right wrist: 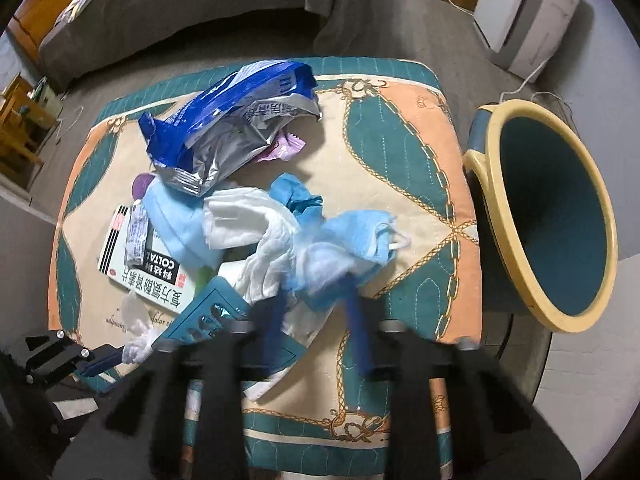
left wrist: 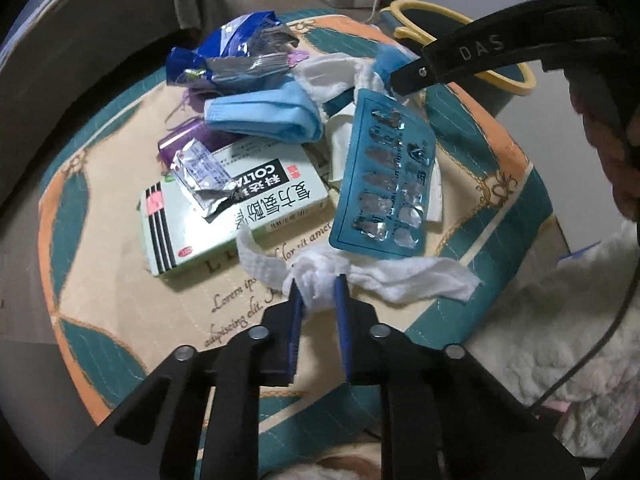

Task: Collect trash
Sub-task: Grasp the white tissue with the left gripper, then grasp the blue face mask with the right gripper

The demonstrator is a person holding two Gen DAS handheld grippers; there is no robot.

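- Left gripper (left wrist: pixel 318 290): jaws clamped on a crumpled white tissue (left wrist: pixel 360 276), near edge of the quilted cushion (left wrist: pixel 104 264).
- Right gripper (right wrist: pixel 316 300): closed on a wad of white tissue and blue face mask (right wrist: pixel 352 236); view blurred, so exact contact uncertain.
- Teal bin (right wrist: pixel 560 236) beside cushion.

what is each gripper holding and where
Left gripper: white tissue strip, pinched at its bunched middle. Right gripper: crumpled blue-and-white tissue wad, near edge.
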